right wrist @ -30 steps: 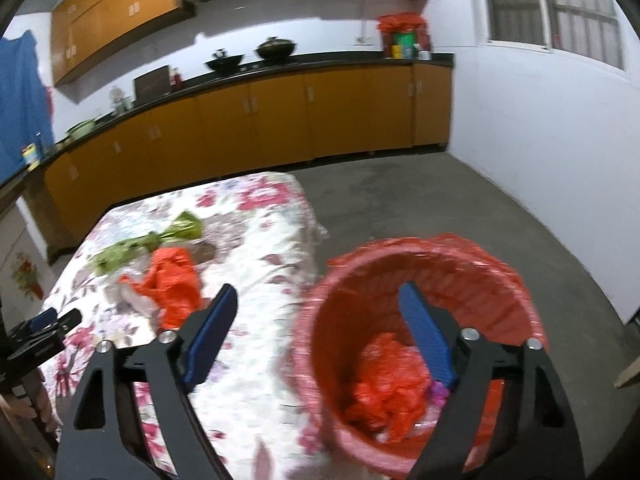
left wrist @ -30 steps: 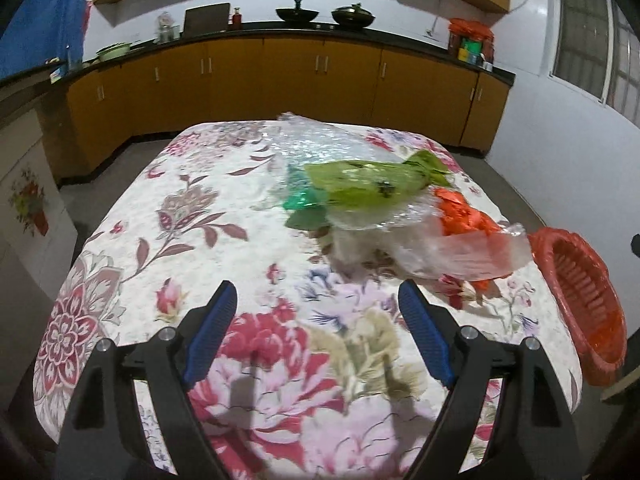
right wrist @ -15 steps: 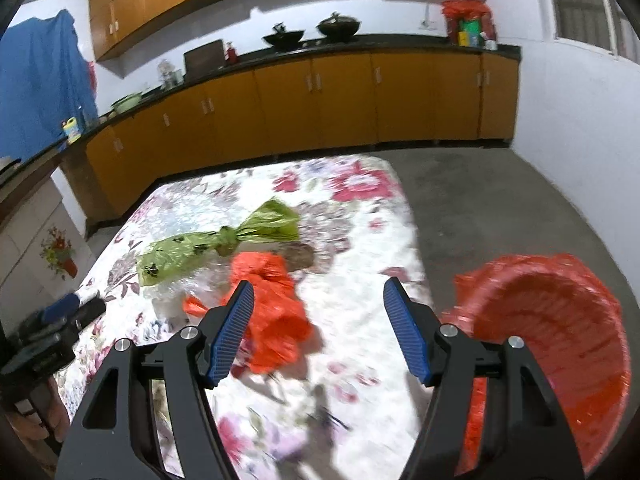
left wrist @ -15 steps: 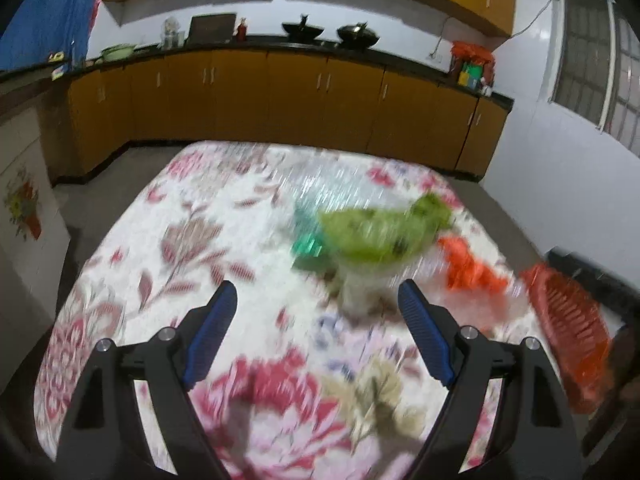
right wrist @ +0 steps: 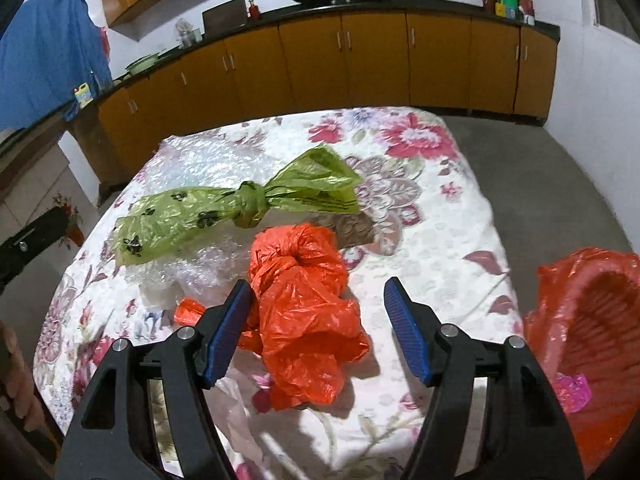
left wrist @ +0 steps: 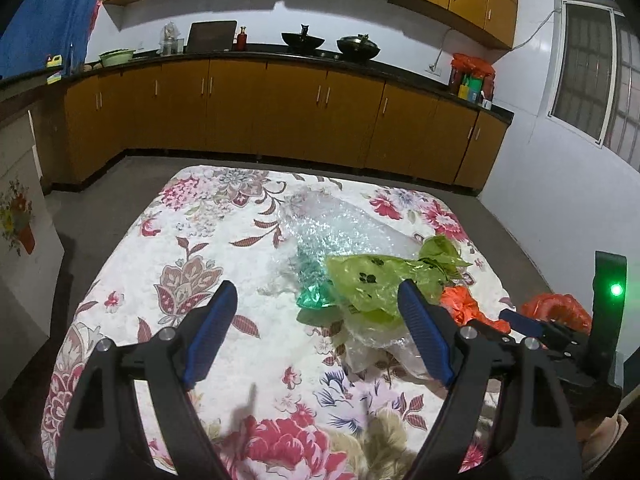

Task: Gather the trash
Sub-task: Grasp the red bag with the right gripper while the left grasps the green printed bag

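The right gripper hung low over the floral tablecloth with its jaws apart; they had just been closing a little, and the crumpled orange plastic bag lay between the blue pads, whose left one stood just at the bag's edge without pressing it. Above the orange bag in the frame, the knotted green bag with paw prints rested across a sheet of bubble wrap, and a clear plastic wad sat at the orange bag's left. At the right edge the red basket lined with an orange bag stood off the table's side, a pink scrap inside it.

The left gripper stood with jaws spread wide and nothing between them, above the tablecloth in the lower half of its frame. Beyond its right pad lay the green bag, the bubble wrap and a teal scrap; the orange bag showed at the right, partly hidden. The right gripper's body with a green light filled the lower right corner. Brown cabinets under a dark counter ran across the top of both views.
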